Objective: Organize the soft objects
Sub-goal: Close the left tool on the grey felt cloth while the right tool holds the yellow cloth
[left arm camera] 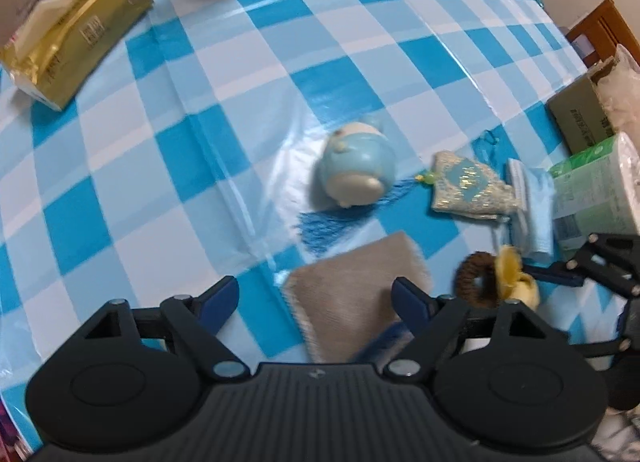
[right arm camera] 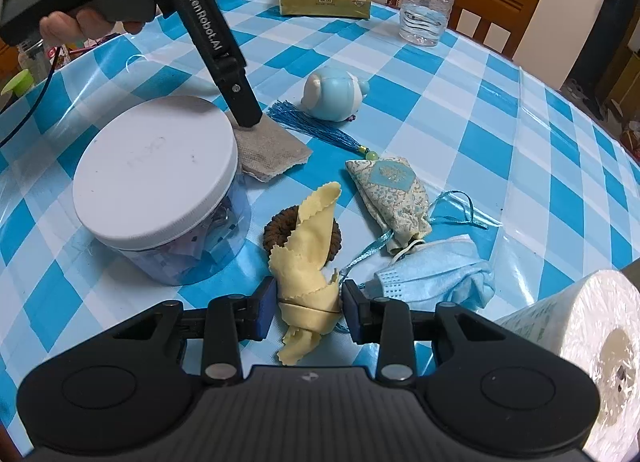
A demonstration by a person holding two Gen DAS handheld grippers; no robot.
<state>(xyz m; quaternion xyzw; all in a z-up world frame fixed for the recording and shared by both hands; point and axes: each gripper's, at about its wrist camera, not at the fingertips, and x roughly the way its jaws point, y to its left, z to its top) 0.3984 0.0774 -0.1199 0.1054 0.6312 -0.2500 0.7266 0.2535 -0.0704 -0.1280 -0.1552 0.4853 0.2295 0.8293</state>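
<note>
The right gripper [right arm camera: 309, 312] is clamping the yellow cloth [right arm camera: 306, 262], which is draping over a brown hair tie [right arm camera: 276, 232] just ahead. A white-lidded jar [right arm camera: 154, 169] is crowding its left, a blue mask [right arm camera: 436, 274] its right. The left gripper [left arm camera: 316, 302] is standing open, one finger on the grey cloth [left arm camera: 352, 286]. Beyond, checked tablecloth [left arm camera: 200, 101] is lying open; the paper roll [right arm camera: 592, 338] is cut off.
</note>
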